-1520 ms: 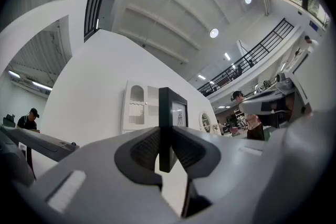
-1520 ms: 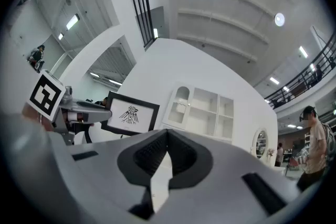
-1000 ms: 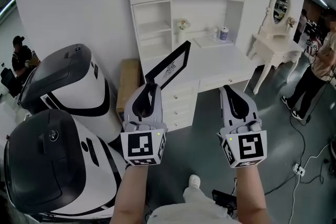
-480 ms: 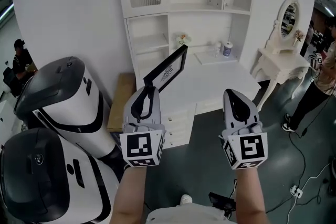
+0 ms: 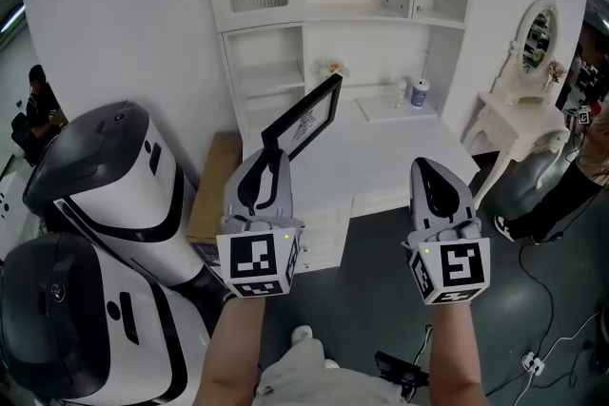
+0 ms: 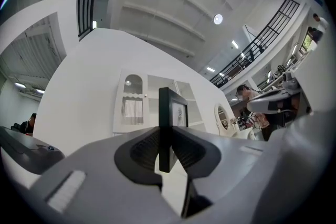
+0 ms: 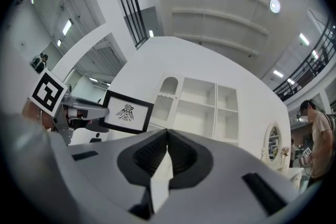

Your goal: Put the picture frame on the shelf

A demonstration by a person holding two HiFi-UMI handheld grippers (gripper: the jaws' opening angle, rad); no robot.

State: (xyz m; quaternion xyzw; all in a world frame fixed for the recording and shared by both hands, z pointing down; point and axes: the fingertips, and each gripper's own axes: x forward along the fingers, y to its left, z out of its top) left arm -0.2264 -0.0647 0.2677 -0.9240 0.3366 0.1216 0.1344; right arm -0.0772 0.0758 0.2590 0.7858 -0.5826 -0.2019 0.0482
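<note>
A black picture frame (image 5: 306, 116) with a white print of a bird figure sticks up and forward from my left gripper (image 5: 269, 155), which is shut on its lower edge. In the left gripper view the frame (image 6: 168, 113) stands edge-on between the ribbed pads (image 6: 144, 150). The right gripper view shows the frame (image 7: 126, 112) face-on at the left. My right gripper (image 5: 425, 164) hangs level with the left one, shut with nothing in it (image 7: 167, 136). Ahead stands the white desk with its shelf unit (image 5: 333, 24), with open compartments above the desk top (image 5: 381, 147).
Two big white-and-black machines (image 5: 105, 195) fill the left side, with a cardboard box (image 5: 214, 185) between them and the desk. Small flowers (image 5: 331, 68) and a jar (image 5: 420, 93) stand at the back of the desk. A white vanity table with a mirror (image 5: 519, 109) is right. A person (image 5: 38, 100) sits far left.
The view has swung up and left, so the shelf unit shows lower and fuller. Both grippers keep their places and the left one still holds the frame. The person at right has slid out of view.
</note>
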